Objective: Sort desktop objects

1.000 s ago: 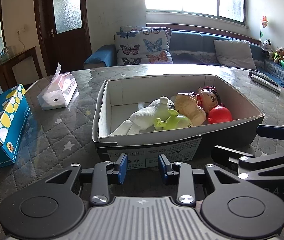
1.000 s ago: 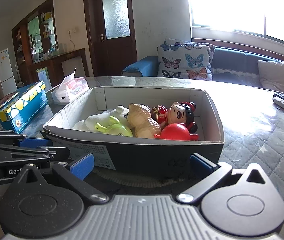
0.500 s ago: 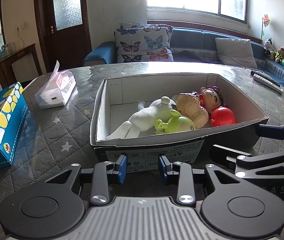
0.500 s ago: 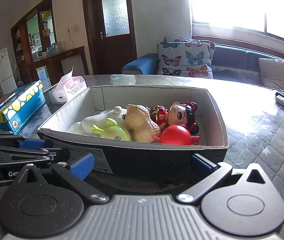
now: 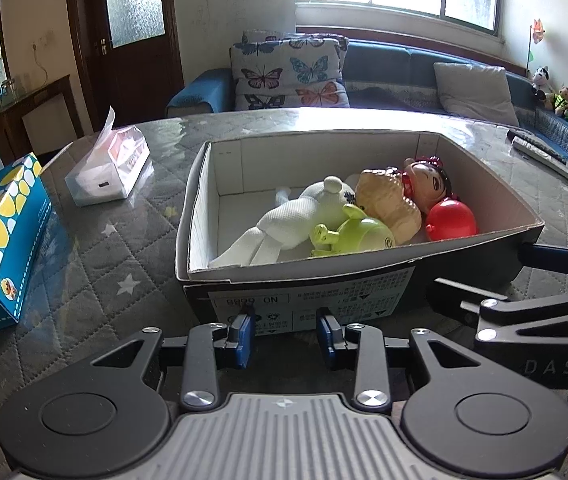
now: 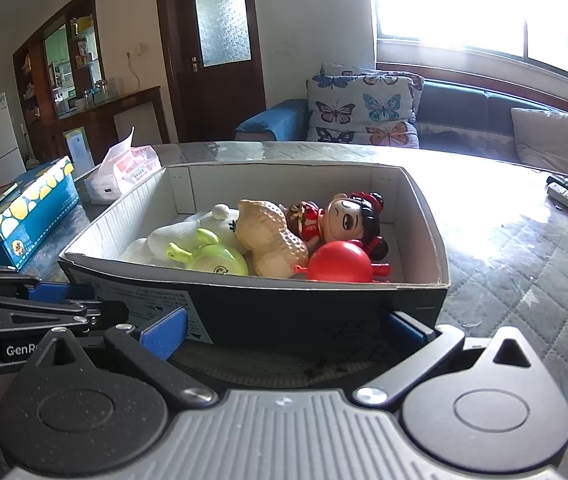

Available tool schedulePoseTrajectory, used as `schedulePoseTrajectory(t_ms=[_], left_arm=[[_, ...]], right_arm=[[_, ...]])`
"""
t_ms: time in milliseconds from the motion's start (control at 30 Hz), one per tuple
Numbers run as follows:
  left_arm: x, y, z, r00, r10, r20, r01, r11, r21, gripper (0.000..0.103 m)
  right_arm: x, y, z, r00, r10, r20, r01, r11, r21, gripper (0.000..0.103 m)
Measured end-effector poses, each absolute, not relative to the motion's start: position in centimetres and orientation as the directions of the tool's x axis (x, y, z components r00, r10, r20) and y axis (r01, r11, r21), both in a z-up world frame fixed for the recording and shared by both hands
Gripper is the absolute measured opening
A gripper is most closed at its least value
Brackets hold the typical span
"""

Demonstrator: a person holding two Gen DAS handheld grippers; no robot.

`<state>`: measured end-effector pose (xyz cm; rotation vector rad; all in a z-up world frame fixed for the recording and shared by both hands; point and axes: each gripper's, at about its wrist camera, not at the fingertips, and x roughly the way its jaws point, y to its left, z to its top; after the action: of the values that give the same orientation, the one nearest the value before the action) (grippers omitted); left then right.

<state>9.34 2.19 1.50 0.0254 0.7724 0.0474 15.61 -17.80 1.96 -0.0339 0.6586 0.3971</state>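
grey quilted star-print table (image 5: 96, 248), one open cardboard box (image 5: 200, 200) holding five toys, two tissue packs beside it, left gripper (image 5: 284, 332) and right gripper (image 6: 284, 326) both spread apart, empty

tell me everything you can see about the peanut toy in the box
The peanut toy is a tan, peanut-shaped piece with a dimpled, glossy shell that looks like hard plastic or vinyl. It lies on its side inside the open cardboard box, roughly mid-box, its length running from the near wall toward the far one. It is wedged among the other toys: the white plush bear and green toy on one side, the red-dressed doll and red ball toy on the other. No gripper touches it.
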Motion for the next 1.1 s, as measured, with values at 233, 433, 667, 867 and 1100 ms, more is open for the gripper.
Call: schedulePoseTrajectory(t_ms=[233, 433, 667, 867, 1100], left_arm=[[9.8, 2.2, 0.8, 0.689, 0.064, -0.722, -0.049, 0.998, 0.042, 0.036], [10.0, 2.2, 0.6, 0.676, 0.074, -0.734, -0.063, 0.997, 0.042, 0.036], [10.2, 2.1, 0.3, 0.667, 0.079, -0.741, -0.071, 0.997, 0.042, 0.036], [10.4, 2.1, 0.2, 0.661, 0.081, -0.746, -0.078, 0.996, 0.039, 0.036], [10.5, 2.1, 0.1, 0.661, 0.088, -0.745, -0.086, 0.995, 0.041, 0.034]], right_arm=[[15.9, -18.1, 1.7, 0.713, 0.337, -0.615, -0.355, 0.930, 0.097, 0.103], [16.0, -18.1, 1.5, 0.713, 0.322, -0.623, -0.344, 0.935, 0.090, 0.103], [16.1, -18.2, 1.4, 0.712, 0.321, -0.625, -0.343, 0.935, 0.090, 0.103], [16.2, -18.2, 1.2, 0.710, 0.321, -0.627, -0.341, 0.936, 0.093, 0.103], [16.2, -18.2, 1.2, 0.710, 0.321, -0.627, -0.340, 0.936, 0.094, 0.103]])
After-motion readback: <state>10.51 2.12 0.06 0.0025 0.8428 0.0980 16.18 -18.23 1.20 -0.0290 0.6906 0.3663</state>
